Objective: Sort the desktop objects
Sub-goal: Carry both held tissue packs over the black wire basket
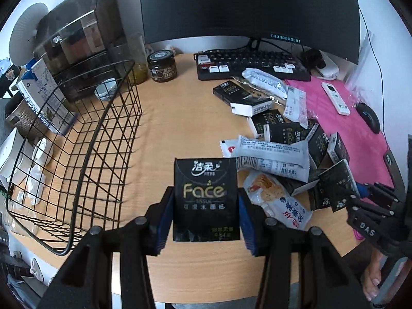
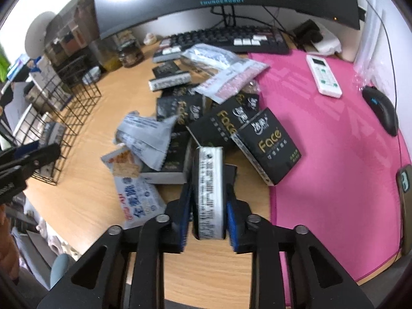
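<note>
Home office desk: monitor (image 1: 247, 10), keyboard (image 1: 252, 64)

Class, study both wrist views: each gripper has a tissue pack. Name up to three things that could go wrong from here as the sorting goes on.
1. The right gripper holds its tissue pack by the narrow edge; it could twist or slip.
2. The pile beside it is loosely stacked, so a low swing might scatter packs.
3. The left gripper carries its Face pack near the wire basket; the pack could catch the rim.
</note>
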The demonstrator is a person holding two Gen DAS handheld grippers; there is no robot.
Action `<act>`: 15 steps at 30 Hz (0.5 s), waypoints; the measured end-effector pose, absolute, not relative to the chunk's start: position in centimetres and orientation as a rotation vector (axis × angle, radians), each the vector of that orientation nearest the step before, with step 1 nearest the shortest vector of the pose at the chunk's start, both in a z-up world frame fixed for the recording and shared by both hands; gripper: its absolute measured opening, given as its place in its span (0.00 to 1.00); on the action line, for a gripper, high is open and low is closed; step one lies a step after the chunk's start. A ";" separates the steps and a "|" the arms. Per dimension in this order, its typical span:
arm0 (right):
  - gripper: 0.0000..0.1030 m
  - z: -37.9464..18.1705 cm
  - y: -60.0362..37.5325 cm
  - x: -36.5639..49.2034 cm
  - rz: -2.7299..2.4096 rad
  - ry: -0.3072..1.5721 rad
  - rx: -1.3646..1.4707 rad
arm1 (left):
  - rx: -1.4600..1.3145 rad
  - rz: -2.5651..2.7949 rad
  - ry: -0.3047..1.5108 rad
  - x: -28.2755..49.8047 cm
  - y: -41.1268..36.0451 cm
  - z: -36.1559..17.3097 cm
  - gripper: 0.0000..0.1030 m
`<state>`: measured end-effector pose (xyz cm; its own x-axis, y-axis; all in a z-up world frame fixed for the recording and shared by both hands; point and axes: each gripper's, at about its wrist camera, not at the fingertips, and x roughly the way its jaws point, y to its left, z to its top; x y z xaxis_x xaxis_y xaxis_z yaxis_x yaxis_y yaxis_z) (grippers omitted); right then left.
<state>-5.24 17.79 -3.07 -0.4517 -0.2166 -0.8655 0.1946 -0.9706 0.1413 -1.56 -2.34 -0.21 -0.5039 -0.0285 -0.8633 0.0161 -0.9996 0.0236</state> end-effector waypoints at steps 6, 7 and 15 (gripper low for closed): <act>0.19 -2.7 17.5 -5.4 -2.519 0.033 1.485 | 1.545 -2.701 -0.022 -1.7 -2.3 0.0 0.50; 0.19 -2.1 17.4 -5.3 -2.523 0.034 1.468 | 1.540 -2.702 -0.021 -1.7 -2.4 0.1 0.50; 0.19 5.7 10.2 -5.5 -2.445 0.112 1.201 | 1.312 -2.710 0.079 0.0 -7.8 5.9 0.50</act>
<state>-5.47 10.16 5.68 -0.5433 -0.3272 -0.7732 0.3967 -0.9117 0.1070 0.04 -7.81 5.94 -0.6138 -0.0938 -0.7839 0.1391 -0.9902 0.0096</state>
